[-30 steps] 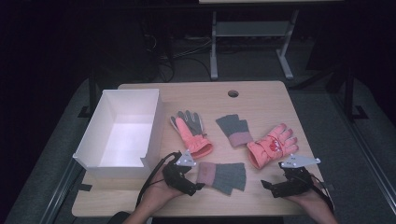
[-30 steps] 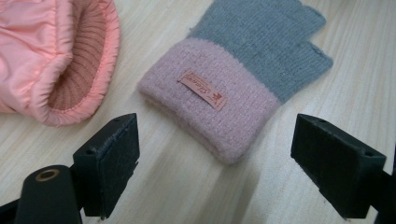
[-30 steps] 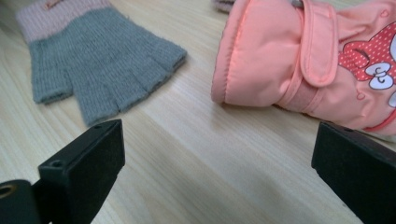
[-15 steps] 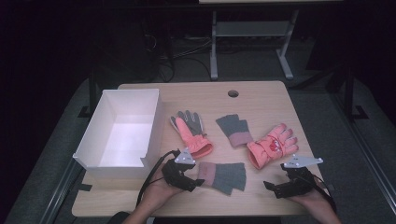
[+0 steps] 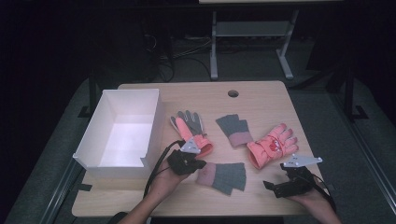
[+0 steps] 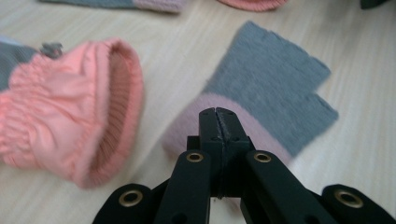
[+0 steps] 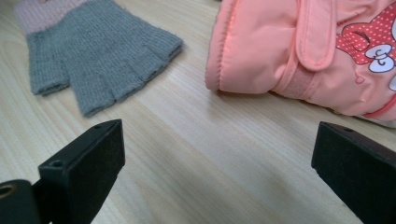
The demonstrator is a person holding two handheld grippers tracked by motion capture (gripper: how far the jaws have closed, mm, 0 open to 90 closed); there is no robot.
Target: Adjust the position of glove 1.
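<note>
A grey fingerless glove with a pink cuff [image 5: 224, 175] [image 6: 271, 88] [image 7: 102, 51] lies flat near the table's front. My left gripper [image 5: 198, 164] [image 6: 217, 114] is shut, its tips over that pink cuff, and I see no fabric bunched between them. A peach glove with grey fingers [image 5: 189, 128] [image 6: 60, 112] lies just beyond it. A second grey fingerless glove [image 5: 233, 129] rests mid-table. My right gripper [image 5: 275, 184] [image 7: 217, 149] stands wide open over bare wood, just short of a peach glove with a cartoon print [image 5: 271, 144] [image 7: 303, 51].
An open white box [image 5: 154, 116] stands at the left of the wooden table [image 5: 261, 102], close to my left hand. A round cable hole [image 5: 233, 93] sits near the far edge. Dark floor, cables and a metal stand lie beyond the table.
Both hands have barely shifted. The left gripper stays at the near grey glove's cuff, and the gloves lie where they were.
</note>
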